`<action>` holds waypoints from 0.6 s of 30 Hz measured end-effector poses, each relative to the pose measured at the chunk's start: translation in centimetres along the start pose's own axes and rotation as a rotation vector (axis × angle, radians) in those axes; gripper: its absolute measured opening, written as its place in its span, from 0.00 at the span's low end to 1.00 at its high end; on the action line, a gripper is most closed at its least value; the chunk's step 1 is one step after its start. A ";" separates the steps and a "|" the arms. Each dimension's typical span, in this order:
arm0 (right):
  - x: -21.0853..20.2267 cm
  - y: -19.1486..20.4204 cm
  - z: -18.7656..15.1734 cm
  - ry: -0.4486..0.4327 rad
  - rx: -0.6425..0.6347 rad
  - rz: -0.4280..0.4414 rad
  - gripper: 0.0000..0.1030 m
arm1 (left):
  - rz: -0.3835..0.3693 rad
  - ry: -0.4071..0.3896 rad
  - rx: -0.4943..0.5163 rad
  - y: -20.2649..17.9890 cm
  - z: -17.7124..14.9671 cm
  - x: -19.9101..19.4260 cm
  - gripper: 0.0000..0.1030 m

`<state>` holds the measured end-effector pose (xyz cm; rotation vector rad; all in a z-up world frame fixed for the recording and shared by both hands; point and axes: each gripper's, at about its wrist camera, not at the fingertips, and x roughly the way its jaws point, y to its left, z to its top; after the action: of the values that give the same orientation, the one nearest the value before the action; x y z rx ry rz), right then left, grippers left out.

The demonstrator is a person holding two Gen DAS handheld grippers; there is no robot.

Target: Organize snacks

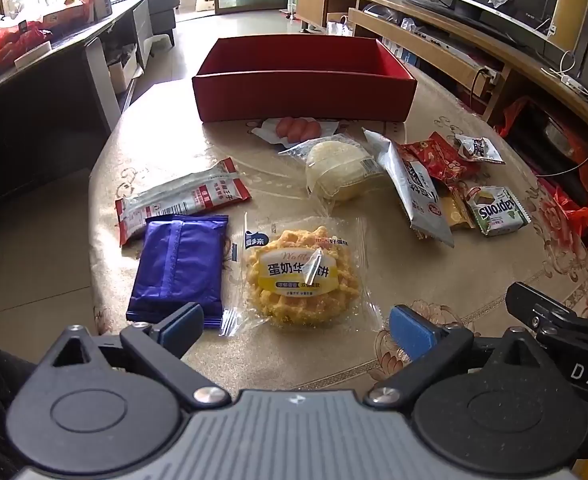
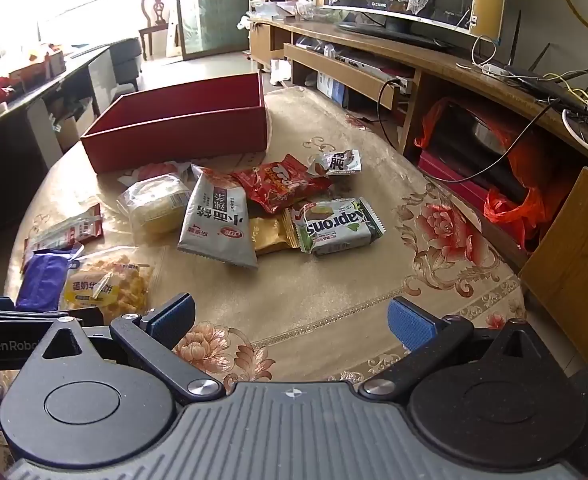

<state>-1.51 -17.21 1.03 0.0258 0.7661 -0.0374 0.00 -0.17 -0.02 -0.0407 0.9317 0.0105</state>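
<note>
An open red box [image 1: 302, 94] stands at the table's far side, also in the right wrist view [image 2: 174, 136]. Several wrapped snacks lie before it: a yellow waffle pack [image 1: 300, 276], a purple pack [image 1: 178, 268], a red-and-white pack [image 1: 182, 196], a pale cake [image 1: 342, 168], a grey pouch [image 2: 218, 220], a red pack [image 2: 282, 184] and a green Naprons wafer [image 2: 338, 224]. My left gripper [image 1: 294, 328] is open and empty, just short of the waffle. My right gripper [image 2: 292, 320] is open and empty over bare cloth, short of the pouch.
The round table has a floral beige cloth [image 2: 434, 232]. A wooden TV cabinet [image 2: 454, 72] with cables and red bags stands to the right. A dark counter [image 1: 34, 92] stands to the left. The other gripper shows at each view's edge.
</note>
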 end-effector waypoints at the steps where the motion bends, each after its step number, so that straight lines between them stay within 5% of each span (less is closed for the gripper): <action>1: 0.0 0.0 0.2 0.002 0.001 -0.001 1.00 | -0.002 0.003 0.000 -0.1 0.0 0.0 0.93; 18: 0.3 0.0 -0.4 0.004 -0.007 -0.004 1.00 | -0.013 0.009 0.008 -0.1 -0.4 0.4 0.91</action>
<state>-1.56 -17.23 0.58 0.0177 0.7703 -0.0380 -0.05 -0.33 -0.57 -0.0398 0.9406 -0.0054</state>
